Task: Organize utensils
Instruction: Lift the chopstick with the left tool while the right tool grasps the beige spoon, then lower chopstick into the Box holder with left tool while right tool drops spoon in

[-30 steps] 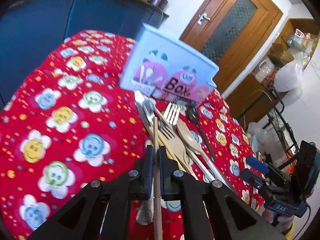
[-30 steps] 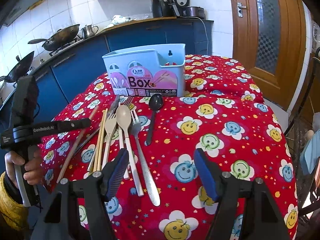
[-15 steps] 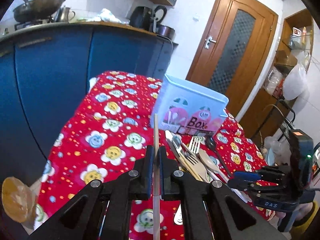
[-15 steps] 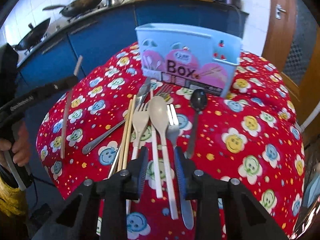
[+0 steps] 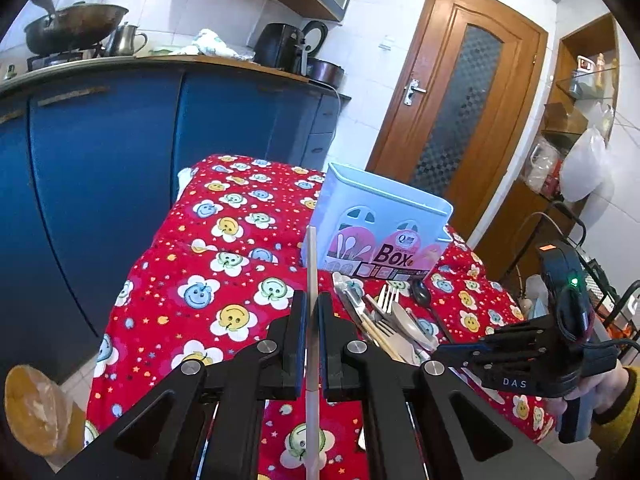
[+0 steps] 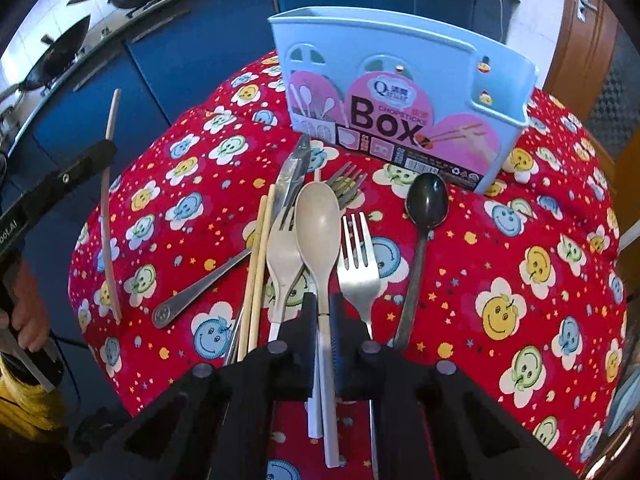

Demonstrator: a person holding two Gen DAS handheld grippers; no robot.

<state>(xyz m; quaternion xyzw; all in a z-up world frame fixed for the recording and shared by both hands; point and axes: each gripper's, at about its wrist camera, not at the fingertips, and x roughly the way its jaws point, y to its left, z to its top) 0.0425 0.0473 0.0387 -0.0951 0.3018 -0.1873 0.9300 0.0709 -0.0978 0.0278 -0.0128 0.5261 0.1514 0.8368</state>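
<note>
Left wrist view: the left gripper (image 5: 313,344) has its fingers clamped on a single pale chopstick (image 5: 311,280), a slim straight rod held clear of the cloth and pointing toward the blue box (image 5: 384,220), a thin-walled plastic holder with arched cut-outs that stands just beyond the utensil pile. The right gripper (image 5: 460,354) hovers low over the pile on the side away from the blue cabinets.

Right wrist view: the right gripper (image 6: 324,344) is closed on the matte beige spoon (image 6: 319,224) at its handle. Beside it, in front of the box, lie a beige fork (image 6: 282,256), a shiny steel fork (image 6: 357,264), a glossy black spoon (image 6: 426,200) and two chopsticks (image 6: 258,264). Nothing visibly stands in the box; sorting appears barely begun.
</note>
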